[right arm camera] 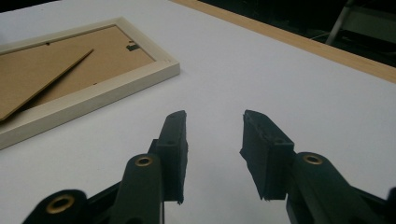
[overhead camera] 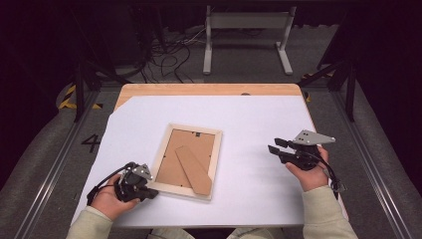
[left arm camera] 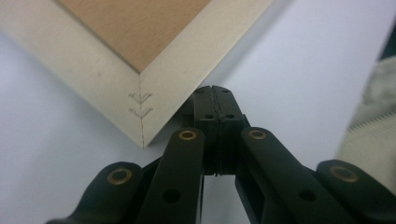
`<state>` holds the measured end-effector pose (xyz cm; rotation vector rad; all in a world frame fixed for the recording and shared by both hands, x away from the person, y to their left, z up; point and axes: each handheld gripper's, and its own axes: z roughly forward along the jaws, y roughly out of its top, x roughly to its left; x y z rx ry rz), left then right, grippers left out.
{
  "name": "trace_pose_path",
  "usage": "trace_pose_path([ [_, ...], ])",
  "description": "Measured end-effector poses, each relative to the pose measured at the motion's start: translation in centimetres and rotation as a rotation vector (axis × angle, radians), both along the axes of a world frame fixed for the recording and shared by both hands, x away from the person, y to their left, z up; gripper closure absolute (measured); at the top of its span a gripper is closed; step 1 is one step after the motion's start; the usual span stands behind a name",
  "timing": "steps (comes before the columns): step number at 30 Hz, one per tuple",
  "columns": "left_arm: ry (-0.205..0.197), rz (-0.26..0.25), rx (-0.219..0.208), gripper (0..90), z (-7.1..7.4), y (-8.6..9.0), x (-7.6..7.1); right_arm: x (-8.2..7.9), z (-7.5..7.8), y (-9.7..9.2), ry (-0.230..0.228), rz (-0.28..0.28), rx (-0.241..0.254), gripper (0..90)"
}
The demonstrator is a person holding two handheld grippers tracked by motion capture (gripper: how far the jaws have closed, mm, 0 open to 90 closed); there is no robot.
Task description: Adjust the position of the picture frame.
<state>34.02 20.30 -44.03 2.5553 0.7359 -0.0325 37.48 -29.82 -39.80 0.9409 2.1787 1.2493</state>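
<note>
A picture frame (overhead camera: pixel 187 161) lies face down, near centre on the white surface (overhead camera: pixel 259 124). The left hand-held gripper (overhead camera: pixel 149 193), jaws pressed together, touches the frame's near left corner, seemingly to nudge it. The right hand-held gripper (overhead camera: pixel 276 145) waits well apart, jaws spread, holding nothing.

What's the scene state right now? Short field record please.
surface: white sheet on a wooden table
object: picture frame, face down, brown backing up, stand flap lying on it
left gripper: shut, empty, tips at the frame's near corner, contact unclear
right gripper: open, empty, right of the frame, apart from it
</note>
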Motion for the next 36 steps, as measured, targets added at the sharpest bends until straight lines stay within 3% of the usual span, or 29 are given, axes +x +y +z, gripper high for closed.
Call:
trace_pose_path([
  [5,-0.057,0.078,-0.010,89.7,-0.2,0.2,1.2,0.1,-0.1,0.3,0.005,0.004,-0.005,60.7],
  [9,-0.078,0.132,-0.022,89.7,-0.3,0.1,1.9,0.2,-0.2,0.4,0.007,0.004,-0.012,60.7],
  [21,-0.168,0.301,-0.042,89.6,-0.7,-1.7,4.4,0.0,-0.2,0.9,0.022,0.020,-0.028,64.4],
  [26,-0.190,0.336,-0.055,89.6,-0.9,-2.2,5.4,0.2,-0.3,1.1,0.030,0.026,-0.036,66.1],
  [30,-0.220,0.343,-0.067,89.4,-0.8,-2.1,5.2,0.4,-0.3,1.1,0.038,0.028,-0.034,68.9],
  [36,-0.267,0.356,-0.161,85.9,0.3,-1.0,4.1,1.2,0.1,1.9,0.061,0.056,-0.044,82.8],
])
